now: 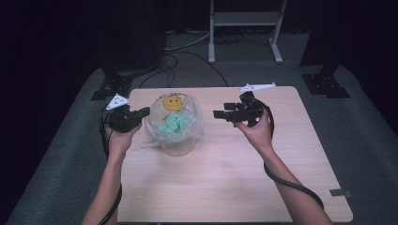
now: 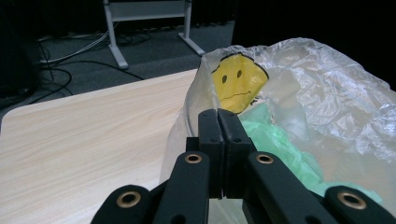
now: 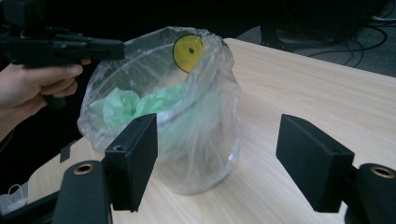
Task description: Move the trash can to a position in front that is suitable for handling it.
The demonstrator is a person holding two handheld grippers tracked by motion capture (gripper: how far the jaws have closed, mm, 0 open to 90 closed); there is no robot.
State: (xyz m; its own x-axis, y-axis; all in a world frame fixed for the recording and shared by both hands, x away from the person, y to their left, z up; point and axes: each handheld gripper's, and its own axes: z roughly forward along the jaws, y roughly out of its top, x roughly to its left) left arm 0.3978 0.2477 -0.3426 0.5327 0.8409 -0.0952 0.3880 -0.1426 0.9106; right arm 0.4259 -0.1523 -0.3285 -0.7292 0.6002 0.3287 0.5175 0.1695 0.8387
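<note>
— Right, where do I stand with the left tongs (image 2: 218, 122)?

— Pressed together, as I read the left gripper view, pinching the rim of the plastic bag (image 1: 180, 123) on its near-left side. The bag lines a glass jar (image 3: 205, 163) that sits on the counter (image 1: 225, 183), left of middle, with green paper (image 2: 275, 140) crumpled inside and a yellow smiley (image 2: 238, 81) printed on the far side of the bag.

— And my right tongs (image 3: 217, 161)?

— Spread wide, off the bag, hovering to the right of the jar and aimed at it.

— So I take the opposite rim?

— That would be my call. I'd bring the right tongs in level with the top edge, not lower, so they close on film alone and miss the glass. I'd keep the left pinch firm and still while closing; thin film slips easily.

— Risk?

— I'd guess the jar could tip or slide if I pull sideways. Lifting both sides evenly seems safest.
</note>
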